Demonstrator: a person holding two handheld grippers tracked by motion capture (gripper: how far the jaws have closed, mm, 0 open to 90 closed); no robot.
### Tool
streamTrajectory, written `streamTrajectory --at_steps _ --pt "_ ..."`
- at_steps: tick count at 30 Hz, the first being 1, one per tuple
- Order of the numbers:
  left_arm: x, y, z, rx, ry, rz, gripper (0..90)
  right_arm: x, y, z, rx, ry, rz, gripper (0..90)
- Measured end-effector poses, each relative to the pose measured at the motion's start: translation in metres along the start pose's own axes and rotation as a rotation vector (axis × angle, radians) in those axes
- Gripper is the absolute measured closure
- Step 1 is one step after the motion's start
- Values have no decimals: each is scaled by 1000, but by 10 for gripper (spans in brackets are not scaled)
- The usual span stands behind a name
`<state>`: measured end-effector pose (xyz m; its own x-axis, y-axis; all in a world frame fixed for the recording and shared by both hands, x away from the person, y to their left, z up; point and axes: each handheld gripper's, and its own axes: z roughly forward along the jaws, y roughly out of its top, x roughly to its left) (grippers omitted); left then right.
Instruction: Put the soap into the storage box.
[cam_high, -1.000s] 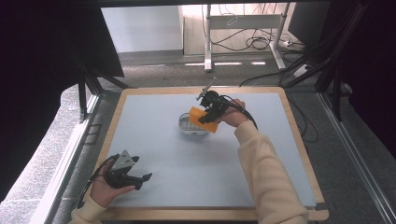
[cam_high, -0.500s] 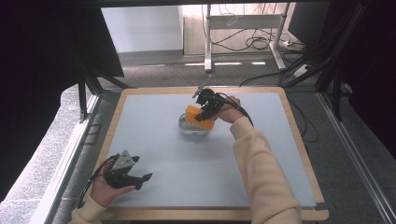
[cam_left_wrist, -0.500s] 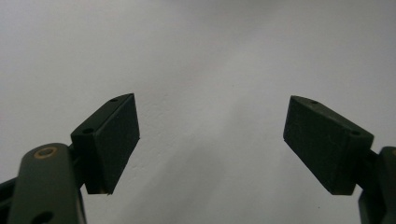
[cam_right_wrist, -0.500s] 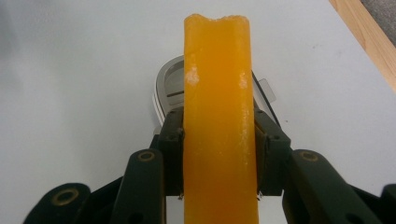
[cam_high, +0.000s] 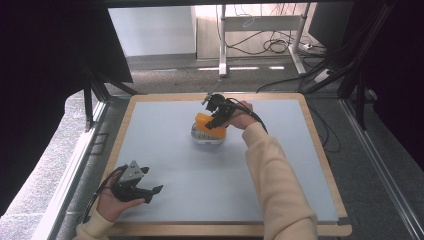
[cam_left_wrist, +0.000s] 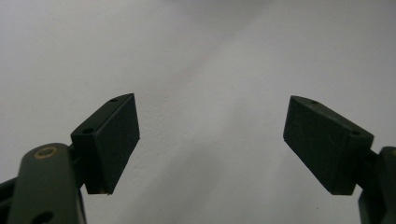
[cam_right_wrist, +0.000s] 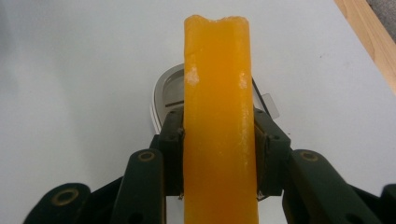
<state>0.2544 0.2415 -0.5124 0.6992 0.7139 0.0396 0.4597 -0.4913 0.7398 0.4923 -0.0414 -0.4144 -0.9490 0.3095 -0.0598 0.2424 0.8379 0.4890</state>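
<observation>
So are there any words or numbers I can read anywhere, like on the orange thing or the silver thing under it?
None: no words, numbers or signs can be read in these pictures.
The orange block, shut in the right tongs, is plain, with only small pale scuffs.
The silver object under it shows no readable mark.
The left tongs are open over the blank table.

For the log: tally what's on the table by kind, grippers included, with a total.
Grippers: 2, left open over bare table, right shut on the sponge
Orange sponge: 1, held over the scale
White scale: 1, on the table
Total: 4
</observation>
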Motion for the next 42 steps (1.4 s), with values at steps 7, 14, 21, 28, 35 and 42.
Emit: streamTrajectory --at_steps 7,14,21,28,35,42 --pt "0 0 0 1 0 1 184 -4 7 5 14 12 -18 618" --pt "0 0 0 5 0 4 186 -11 14 11 14 30 -43 618" --pt "1 0 0 0 1 2 187 -16 12 24 43 60 -67 617" --pt "1 0 0 2 0 3 188 -18 8 35 69 89 -88 614" --pt "0 0 0 6 -3 2 188 -21 6 30 31 55 -80 542" --pt "-1 0 0 9 -2 9 188 -20 1 26 2 -65 -43 379"
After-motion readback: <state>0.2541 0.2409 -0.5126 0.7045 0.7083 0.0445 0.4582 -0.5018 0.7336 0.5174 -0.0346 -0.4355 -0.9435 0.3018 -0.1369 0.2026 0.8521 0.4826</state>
